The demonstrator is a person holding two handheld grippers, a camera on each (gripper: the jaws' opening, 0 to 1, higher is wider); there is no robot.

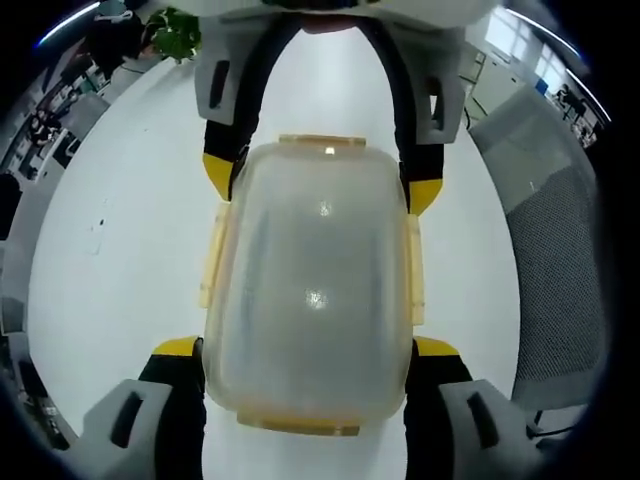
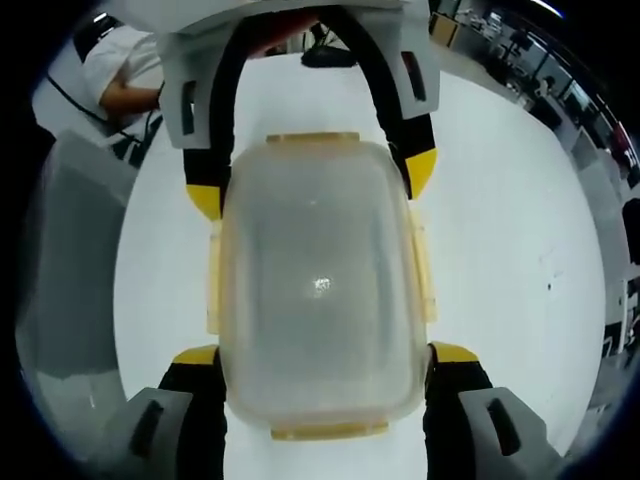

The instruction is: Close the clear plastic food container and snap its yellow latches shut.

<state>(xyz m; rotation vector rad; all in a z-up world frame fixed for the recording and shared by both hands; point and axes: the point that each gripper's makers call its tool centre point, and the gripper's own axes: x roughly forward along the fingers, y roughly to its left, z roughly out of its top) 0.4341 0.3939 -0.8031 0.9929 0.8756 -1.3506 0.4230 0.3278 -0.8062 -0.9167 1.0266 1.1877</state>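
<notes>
The container (image 1: 310,290) at frame centre is being clamped by both grippers' jaws; even pressure is advised for latching.

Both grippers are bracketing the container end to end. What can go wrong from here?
1. The container sits between the left gripper and the right gripper from opposite ends; uneven squeezing might tilt or bow it.
2. The yellow latches along the long sides look flared out, possibly unsnapped, and neither gripper's tips sit on them.
3. The white table looks smooth, so the container may slide.
</notes>
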